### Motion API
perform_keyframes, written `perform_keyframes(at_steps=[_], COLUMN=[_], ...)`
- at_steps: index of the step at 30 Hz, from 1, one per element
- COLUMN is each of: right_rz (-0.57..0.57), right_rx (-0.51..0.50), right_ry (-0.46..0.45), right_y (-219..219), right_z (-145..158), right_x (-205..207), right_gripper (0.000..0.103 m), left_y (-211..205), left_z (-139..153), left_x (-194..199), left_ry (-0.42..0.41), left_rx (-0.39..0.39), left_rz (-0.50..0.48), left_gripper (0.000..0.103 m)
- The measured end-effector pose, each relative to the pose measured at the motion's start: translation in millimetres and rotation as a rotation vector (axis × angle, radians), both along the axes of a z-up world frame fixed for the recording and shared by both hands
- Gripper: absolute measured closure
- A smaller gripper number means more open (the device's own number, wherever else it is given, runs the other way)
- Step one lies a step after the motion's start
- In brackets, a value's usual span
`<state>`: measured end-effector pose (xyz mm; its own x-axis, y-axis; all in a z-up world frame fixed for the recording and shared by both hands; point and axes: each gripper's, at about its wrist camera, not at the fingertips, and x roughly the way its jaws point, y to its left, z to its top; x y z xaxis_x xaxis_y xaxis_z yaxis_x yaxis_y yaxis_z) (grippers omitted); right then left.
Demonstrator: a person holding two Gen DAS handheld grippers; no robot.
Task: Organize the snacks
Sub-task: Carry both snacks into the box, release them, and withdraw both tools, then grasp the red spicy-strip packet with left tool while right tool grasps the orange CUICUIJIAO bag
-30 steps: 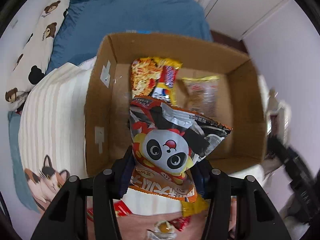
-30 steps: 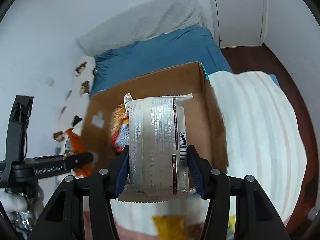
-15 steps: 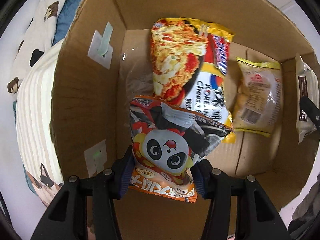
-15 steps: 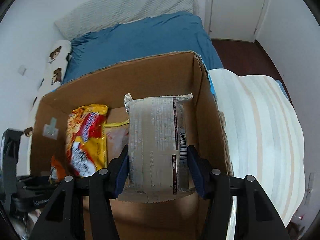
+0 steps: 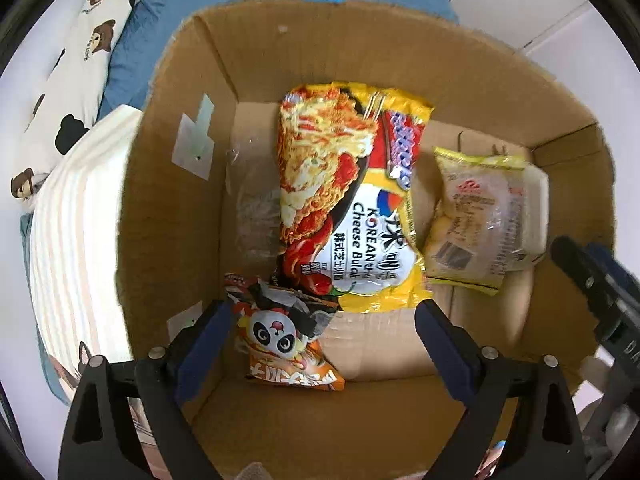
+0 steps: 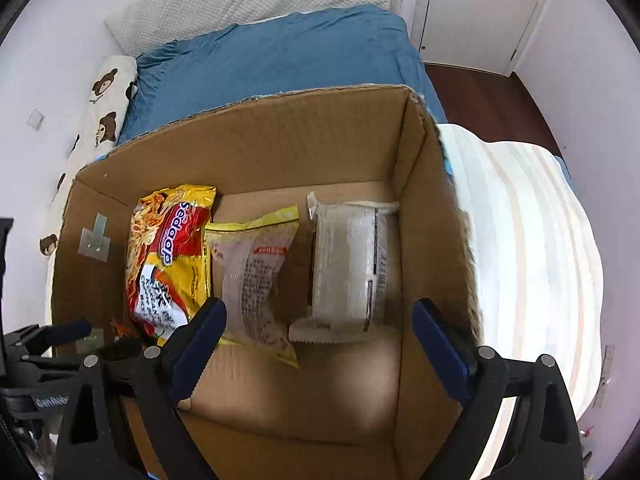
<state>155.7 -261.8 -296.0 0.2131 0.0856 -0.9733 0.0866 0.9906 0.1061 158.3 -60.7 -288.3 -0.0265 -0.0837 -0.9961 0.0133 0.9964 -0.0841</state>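
Four snack packets now lie on the floor of the open brown corrugated cardboard box (image 5: 500, 92), which sits on a bed with a blue sheet (image 6: 280, 56) and a cream striped blanket (image 6: 528, 240). The left gripper (image 5: 320, 332) hangs over the box's near left corner with its jaws spread wide; they have just been opening, and the small orange crinkled foil packet with a cartoon panda face (image 5: 280, 340) lies loose between them, close by the left pad but not pinched. The right gripper (image 6: 320, 328) is likewise wide, its jaws also just opened, and the flat silvery-white rectangular wrapper with a barcode and serrated ends (image 6: 348, 264) lies on the box floor beyond them, close to the right wall. Between these two lie a large glossy yellow-and-red instant noodle bag (image 5: 352, 200), puffed and creased, and a clear plastic pouch with yellow edges (image 5: 476, 220) that shows pale contents inside. A crumpled scrap of clear film (image 5: 252, 208) lies beside the noodle bag. Judging from this, both deliveries are done; whether more snacks wait outside the box cannot be told, since the views show little beyond its walls. The packets lie in a rough row, with some overlap.
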Motion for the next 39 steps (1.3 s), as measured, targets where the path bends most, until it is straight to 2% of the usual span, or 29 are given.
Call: perform_keyframes(at_steps=[6, 14, 19, 24, 27, 30, 36, 39], right_rz=[-0.001, 0.026, 0.022, 0.009, -0.018, -0.054, -0.193, -0.341], right_rx=[0.02, 0.013, 0.04, 0.078, 0.125, 0.151, 0.201, 0.25], right_ry=[-0.026, -0.114, -0.169, -0.2, -0.18, -0.128, -0.015, 0.006], right_y=[-1, 12, 17, 17, 14, 8, -20, -46], right_z=[23, 71, 101, 119, 114, 94, 43, 23], right_x=[-26, -84, -124, -171, -203, -243, -306, -338], right_gripper=[0.006, 0.006, 0.006, 0.006, 0.006, 0.006, 0.006, 0.006], left_y=[1, -2, -1, 4, 10, 19, 41, 51], left_z=[53, 116, 142, 157, 154, 138, 70, 35], left_x=[-5, -53, -92, -135, -162, -193, -249, -272], left_ry=[-0.165, -0.337, -0.411, -0.436, -0.437, -0.423, -0.287, -0.233], left_rx=[-0.003, -0.013, -0.001, -0.018, -0.014, 0.018, 0.081, 0.113], left_rz=[0.002, 0.0, -0.026, -0.029, -0.033, -0.045, -0.045, -0.023], left_gripper=[0.009, 0.009, 0.009, 0.009, 0.009, 0.009, 0.009, 0.009])
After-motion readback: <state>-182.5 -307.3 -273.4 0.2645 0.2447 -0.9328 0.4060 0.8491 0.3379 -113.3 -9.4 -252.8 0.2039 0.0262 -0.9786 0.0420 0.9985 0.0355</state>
